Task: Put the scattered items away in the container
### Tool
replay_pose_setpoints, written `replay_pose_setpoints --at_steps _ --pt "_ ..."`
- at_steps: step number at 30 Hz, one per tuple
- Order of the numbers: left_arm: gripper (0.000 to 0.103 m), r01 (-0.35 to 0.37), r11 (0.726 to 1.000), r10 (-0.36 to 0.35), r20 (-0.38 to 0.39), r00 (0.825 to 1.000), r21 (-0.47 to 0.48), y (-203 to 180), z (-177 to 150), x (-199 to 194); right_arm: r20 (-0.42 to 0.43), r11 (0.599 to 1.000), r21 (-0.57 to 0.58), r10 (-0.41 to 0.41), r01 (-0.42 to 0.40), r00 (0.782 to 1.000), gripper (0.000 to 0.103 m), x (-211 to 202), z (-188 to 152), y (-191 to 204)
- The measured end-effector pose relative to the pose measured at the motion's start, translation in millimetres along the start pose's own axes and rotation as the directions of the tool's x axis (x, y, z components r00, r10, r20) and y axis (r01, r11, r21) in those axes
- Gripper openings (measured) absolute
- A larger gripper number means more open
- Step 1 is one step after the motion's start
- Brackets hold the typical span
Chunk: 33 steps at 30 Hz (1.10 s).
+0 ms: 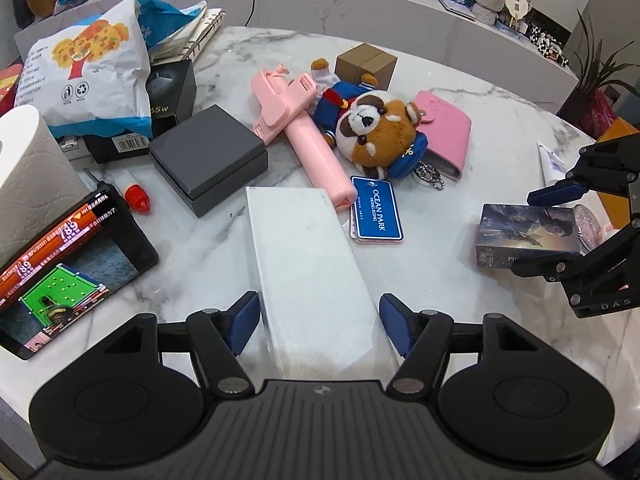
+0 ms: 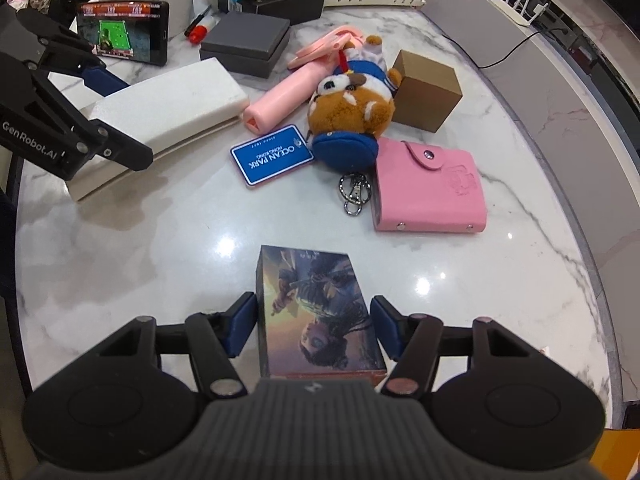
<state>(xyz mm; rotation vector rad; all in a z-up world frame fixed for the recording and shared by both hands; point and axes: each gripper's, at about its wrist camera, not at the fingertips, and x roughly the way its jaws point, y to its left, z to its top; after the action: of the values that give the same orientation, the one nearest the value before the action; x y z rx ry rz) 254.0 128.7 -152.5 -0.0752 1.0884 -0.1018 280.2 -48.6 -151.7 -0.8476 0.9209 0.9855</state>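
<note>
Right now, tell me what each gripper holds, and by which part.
The left gripper clamps the white box across its long sides at the near end. The right gripper grips the illustrated box by its two side faces.

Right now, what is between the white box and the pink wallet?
The blue card and the plush toy with its keyring lie between the white box and the pink wallet, clearest from the right wrist.

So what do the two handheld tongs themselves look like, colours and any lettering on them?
Both are matte black linkage frames with silver rivets, two round black discs at the base and a ribbed grey centre. The left tongs and right tongs carry dark blue pads on the fingers. White lettering reads "GenRobot.AI" on the left one's side and "DAS" on the right's. No cables or sleeves show.
</note>
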Motion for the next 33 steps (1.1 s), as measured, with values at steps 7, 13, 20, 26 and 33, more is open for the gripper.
replay_pose_setpoints --at_steps 7,13,20,26,33 --pt "0.076 -0.001 0.999 0.005 -0.107 0.994 0.042 1.3 -5.6 23.7 -0.011 1.0 -0.011 0.0 0.0 1.0 0.064 -1.3 -1.4 5.3" --pt "0.088 -0.055 0.997 0.062 -0.138 0.988 0.05 -1.4 0.9 35.7 -0.034 1.0 -0.01 0.005 -0.006 0.999 0.063 8.2 -5.7 6.5" --pt "0.093 -0.084 0.993 0.096 -0.139 0.986 0.084 -7.3 4.1 42.3 -0.061 1.0 0.006 0.013 -0.013 0.998 0.062 18.8 -9.7 5.7" --pt "0.077 -0.067 0.991 0.083 -0.137 0.987 0.113 -9.7 6.4 40.0 -0.072 0.999 0.012 0.031 -0.03 0.997 0.063 24.2 -4.7 3.0" --pt "0.076 -0.064 0.992 0.079 -0.133 0.988 0.112 -10.1 8.6 40.5 -0.116 1.0 -0.003 0.029 -0.029 0.993 0.064 32.8 6.4 2.1"
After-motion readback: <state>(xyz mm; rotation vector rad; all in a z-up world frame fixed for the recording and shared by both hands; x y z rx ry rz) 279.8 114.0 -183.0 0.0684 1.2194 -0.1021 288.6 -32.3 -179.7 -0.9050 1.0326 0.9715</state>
